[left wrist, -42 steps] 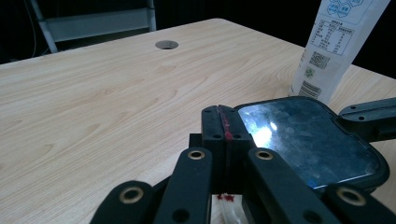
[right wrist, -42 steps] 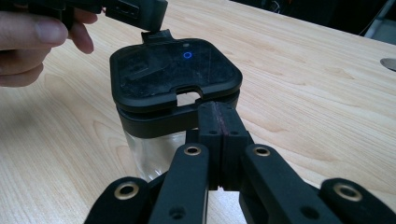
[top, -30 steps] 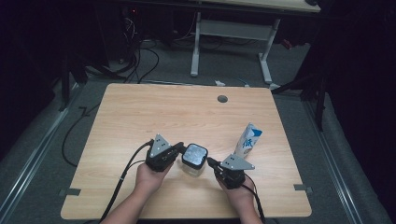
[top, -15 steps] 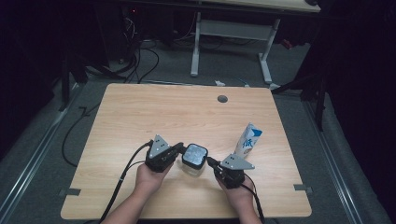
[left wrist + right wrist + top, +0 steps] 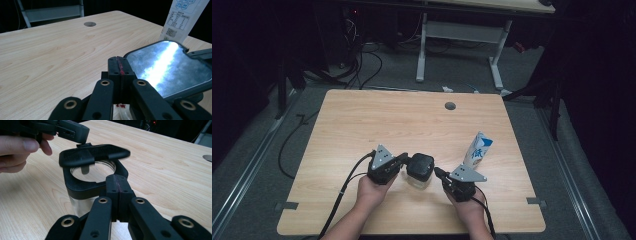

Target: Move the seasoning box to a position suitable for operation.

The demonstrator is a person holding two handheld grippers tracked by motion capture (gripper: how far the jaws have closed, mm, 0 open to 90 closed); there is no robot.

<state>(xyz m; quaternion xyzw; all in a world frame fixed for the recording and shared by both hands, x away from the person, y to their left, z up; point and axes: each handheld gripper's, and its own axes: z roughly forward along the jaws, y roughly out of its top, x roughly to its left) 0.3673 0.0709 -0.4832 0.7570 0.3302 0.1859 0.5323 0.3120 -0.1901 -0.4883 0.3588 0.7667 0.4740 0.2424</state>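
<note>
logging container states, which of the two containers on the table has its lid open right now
The clear jar with the black flip lid, between the left gripper and right gripper: its lid is raised off the rim. The blue-and-white carton stands closed, untouched.

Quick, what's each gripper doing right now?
Left gripper: shut on the lid of the jar.
Right gripper: shut on the jar's black collar.

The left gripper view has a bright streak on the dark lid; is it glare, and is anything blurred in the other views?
Left gripper view: yes, glare across the glossy lid. Right gripper view: the raised lid's edge is smeared by blur. High view: table evenly lit, surroundings dark.
</note>
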